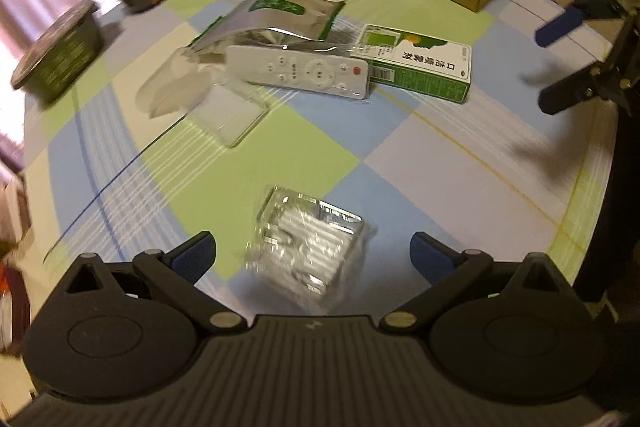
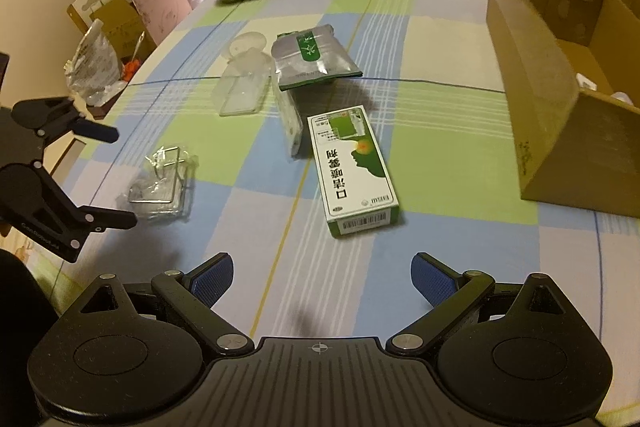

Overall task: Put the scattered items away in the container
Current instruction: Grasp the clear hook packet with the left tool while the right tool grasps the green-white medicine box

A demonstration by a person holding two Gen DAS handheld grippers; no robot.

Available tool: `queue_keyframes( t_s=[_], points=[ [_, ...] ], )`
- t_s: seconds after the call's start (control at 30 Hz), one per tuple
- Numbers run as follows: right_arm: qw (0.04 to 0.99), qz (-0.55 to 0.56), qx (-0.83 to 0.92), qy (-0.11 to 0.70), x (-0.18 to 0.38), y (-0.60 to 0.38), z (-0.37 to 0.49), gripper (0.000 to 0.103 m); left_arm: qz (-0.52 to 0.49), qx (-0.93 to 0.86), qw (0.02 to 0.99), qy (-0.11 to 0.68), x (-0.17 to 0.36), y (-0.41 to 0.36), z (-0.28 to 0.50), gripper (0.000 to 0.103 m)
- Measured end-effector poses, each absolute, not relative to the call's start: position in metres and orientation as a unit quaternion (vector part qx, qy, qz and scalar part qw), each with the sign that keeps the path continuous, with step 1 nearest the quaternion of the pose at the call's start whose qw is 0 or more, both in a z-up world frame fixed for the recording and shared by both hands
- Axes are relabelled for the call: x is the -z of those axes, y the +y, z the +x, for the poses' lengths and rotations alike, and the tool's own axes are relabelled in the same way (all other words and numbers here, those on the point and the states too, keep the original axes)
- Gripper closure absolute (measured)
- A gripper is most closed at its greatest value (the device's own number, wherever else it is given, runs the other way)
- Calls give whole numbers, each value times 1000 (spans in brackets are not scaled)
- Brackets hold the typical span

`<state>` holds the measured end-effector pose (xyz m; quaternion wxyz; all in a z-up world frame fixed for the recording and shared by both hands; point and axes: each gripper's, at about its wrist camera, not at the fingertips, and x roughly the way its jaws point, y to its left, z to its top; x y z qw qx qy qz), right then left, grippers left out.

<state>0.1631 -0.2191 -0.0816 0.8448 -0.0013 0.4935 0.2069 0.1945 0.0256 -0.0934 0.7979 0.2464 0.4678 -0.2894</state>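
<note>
A clear crinkled plastic packet [image 1: 310, 251] lies flat on the blue, green and cream checked tablecloth [image 1: 280, 155], just ahead of the left gripper [image 1: 312, 259], whose blue-padded jaws are spread wide and empty. The right gripper [image 2: 322, 279] is likewise released, a green-and-white carton [image 2: 354, 167] at its 12 o'clock. The open brown cardboard box [image 2: 560, 99] stands at 2 o'clock near the table edge, bare cloth between.
</note>
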Motion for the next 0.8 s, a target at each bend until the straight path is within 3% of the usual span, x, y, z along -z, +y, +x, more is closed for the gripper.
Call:
queue_keyframes(
  t_s=[0.37,0.63,0.8],
  points=[
    [839,-2,-205,504,101,-216,193,3,299,370,724,499,125,9,230,11],
    [838,1,-197,509,111,-218,205,3,303,376,709,514,136,10,235,37],
    [841,-8,-198,503,113,-217,218,3,246,349,732,532,126,10,232,39]
  ],
)
